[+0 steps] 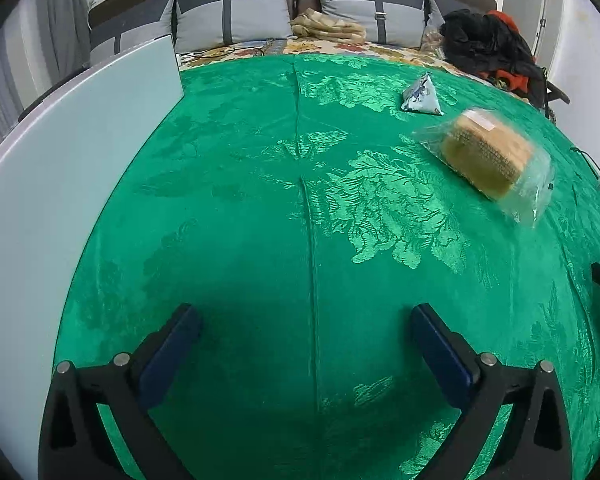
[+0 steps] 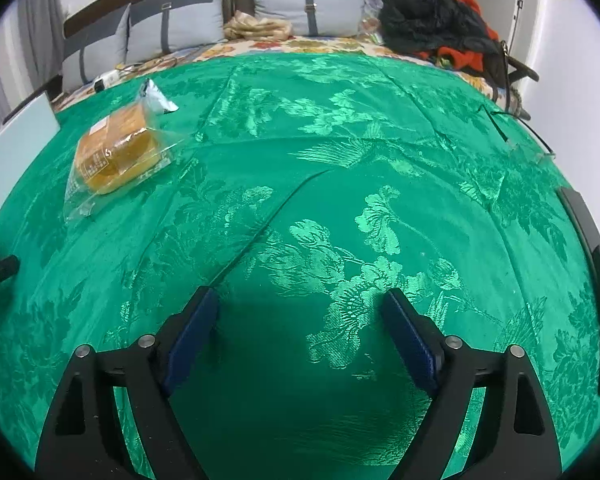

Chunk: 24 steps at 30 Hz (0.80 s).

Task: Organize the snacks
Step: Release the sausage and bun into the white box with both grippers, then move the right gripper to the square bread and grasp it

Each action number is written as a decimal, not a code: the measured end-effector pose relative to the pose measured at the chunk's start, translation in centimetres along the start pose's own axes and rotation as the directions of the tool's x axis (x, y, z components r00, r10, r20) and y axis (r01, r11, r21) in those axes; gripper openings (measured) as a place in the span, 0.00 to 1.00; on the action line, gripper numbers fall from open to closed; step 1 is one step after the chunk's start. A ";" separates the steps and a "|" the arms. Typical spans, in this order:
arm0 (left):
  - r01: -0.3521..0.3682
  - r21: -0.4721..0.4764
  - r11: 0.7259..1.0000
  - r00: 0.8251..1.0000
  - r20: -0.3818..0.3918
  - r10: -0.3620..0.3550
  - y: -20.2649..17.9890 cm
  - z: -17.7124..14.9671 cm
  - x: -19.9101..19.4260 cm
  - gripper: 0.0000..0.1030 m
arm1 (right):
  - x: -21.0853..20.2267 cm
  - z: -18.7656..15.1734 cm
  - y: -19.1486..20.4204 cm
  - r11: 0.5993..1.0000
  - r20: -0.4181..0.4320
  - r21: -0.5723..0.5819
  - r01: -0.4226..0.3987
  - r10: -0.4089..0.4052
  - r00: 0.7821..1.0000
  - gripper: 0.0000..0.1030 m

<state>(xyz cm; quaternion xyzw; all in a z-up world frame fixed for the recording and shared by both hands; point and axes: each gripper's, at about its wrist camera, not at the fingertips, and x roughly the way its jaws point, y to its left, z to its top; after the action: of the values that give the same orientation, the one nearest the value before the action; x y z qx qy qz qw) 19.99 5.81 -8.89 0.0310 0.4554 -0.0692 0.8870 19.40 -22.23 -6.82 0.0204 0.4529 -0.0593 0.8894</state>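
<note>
The left gripper hangs spread over bare green bedspread, nothing between its fingers; the bagged bread lies ahead and to its right, well apart, with the small pyramid packet just beyond it; the right gripper is likewise spread and empty, the bread far off to its upper left.
</note>
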 end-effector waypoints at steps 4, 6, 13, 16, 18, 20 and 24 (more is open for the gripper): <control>-0.001 0.000 1.000 1.000 0.000 0.001 -0.1 0.1 0.1 1.00 | 0.0 0.0 0.0 1.000 0.000 -0.001 0.000 0.000 1.000 0.85; 0.000 0.000 1.000 1.000 0.000 0.000 -0.1 0.1 0.1 1.00 | 0.0 0.0 0.0 1.000 0.000 -0.001 0.001 -0.001 1.000 0.85; 0.000 0.001 1.000 1.000 -0.001 0.000 -0.1 0.1 0.1 1.00 | 0.0 0.0 0.0 1.000 0.000 0.000 0.000 0.000 1.000 0.85; 0.000 0.001 1.000 1.000 -0.001 0.000 -0.1 0.1 0.1 1.00 | 0.0 0.0 0.0 1.000 0.000 0.000 0.000 0.000 1.000 0.85; 0.000 0.001 1.000 1.000 -0.001 0.000 -0.1 0.1 0.1 1.00 | 0.0 0.0 0.0 1.000 0.000 0.000 0.000 0.000 1.000 0.85; 0.000 0.001 1.000 1.000 -0.001 0.000 -0.1 0.1 0.1 1.00 | 0.0 0.0 0.0 1.000 0.000 0.000 0.000 0.000 1.000 0.85; 0.000 0.000 1.000 1.000 -0.001 0.000 -0.1 0.1 0.1 1.00 | 0.1 0.0 0.0 1.000 -0.001 0.002 -0.001 0.001 1.000 0.87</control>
<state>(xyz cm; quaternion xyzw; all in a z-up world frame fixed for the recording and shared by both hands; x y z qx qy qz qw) 20.13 5.69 -8.91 0.0312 0.4557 -0.0695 0.8868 19.47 -22.28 -6.83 0.0218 0.4533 -0.0592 0.8891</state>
